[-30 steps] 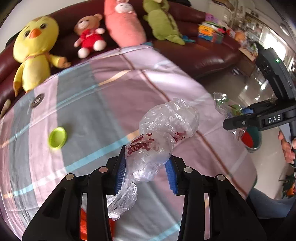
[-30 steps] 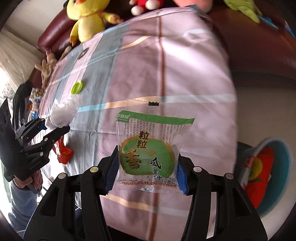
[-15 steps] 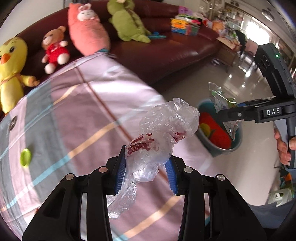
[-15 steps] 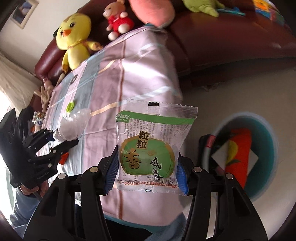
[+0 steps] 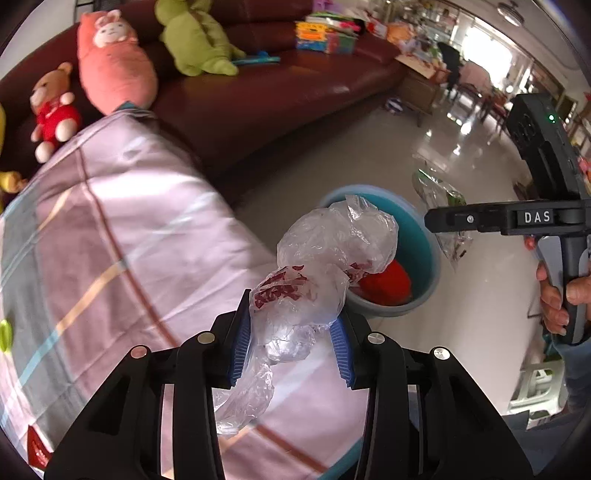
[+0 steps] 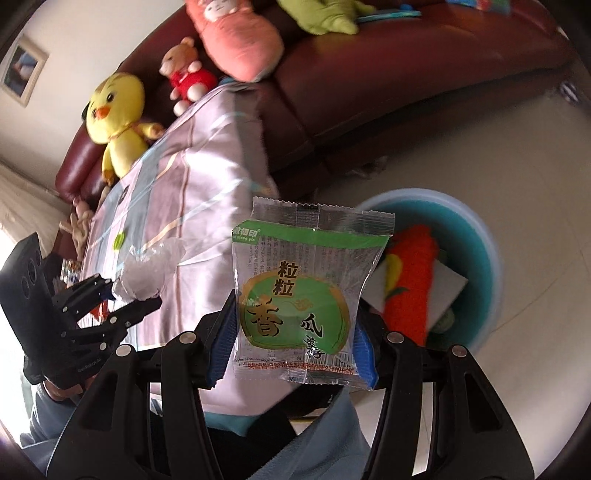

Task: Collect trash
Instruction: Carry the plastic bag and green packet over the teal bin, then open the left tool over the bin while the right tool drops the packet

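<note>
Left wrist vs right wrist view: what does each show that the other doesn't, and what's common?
Left wrist only: the bright room beyond the sofa end, with a pile of books and toys, and the hand on the right gripper's handle.

Right wrist only: the yellow chick plush, a framed picture on the wall, and the snack packet's printed face.

Both: the blue bin, the striped cloth, the crumpled clear bag, the teddy in red and the pink plush.

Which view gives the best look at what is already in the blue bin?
The right wrist view: the blue bin opens toward the camera, showing an orange-red item and a white piece inside, partly behind the green snack packet. In the left wrist view the crumpled clear plastic bag hides most of it.
</note>
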Demonstrator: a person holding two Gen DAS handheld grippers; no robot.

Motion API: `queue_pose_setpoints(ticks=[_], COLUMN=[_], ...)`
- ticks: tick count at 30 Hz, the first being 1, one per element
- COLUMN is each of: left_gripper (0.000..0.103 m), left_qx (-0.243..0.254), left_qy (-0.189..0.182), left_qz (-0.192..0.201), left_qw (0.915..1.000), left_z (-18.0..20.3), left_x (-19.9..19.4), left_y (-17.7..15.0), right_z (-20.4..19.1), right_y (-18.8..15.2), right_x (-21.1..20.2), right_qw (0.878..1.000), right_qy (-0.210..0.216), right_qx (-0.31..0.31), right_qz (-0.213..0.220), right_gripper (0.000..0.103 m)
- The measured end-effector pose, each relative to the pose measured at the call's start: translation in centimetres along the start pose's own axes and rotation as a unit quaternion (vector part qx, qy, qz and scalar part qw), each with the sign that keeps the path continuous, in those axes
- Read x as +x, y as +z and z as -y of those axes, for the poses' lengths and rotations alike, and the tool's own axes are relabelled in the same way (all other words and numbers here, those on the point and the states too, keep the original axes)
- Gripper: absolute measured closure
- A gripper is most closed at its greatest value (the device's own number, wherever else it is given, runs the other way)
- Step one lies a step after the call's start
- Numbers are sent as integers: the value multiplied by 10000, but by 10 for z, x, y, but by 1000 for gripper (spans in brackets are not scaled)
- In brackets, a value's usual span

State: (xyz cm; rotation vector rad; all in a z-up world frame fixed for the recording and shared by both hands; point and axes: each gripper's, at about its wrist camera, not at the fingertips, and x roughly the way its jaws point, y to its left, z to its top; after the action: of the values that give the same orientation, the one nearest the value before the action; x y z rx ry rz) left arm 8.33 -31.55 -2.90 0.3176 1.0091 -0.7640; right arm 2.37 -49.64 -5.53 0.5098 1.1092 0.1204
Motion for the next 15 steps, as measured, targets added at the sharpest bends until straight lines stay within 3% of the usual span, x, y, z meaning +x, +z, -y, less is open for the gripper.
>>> queue_pose_setpoints(ticks=[15], left_gripper=[63], left_qx=[241], left_qy=[-655], left_qz=[-239], left_qw=[9973], left_z=[76], left_x=[66], left_y=[43], right_z=[89], right_y=[-9], right_x=[-28], right_qw=[9969], right_qy=[-271], right_qx=[730], right_qz=[115], right_gripper=[50])
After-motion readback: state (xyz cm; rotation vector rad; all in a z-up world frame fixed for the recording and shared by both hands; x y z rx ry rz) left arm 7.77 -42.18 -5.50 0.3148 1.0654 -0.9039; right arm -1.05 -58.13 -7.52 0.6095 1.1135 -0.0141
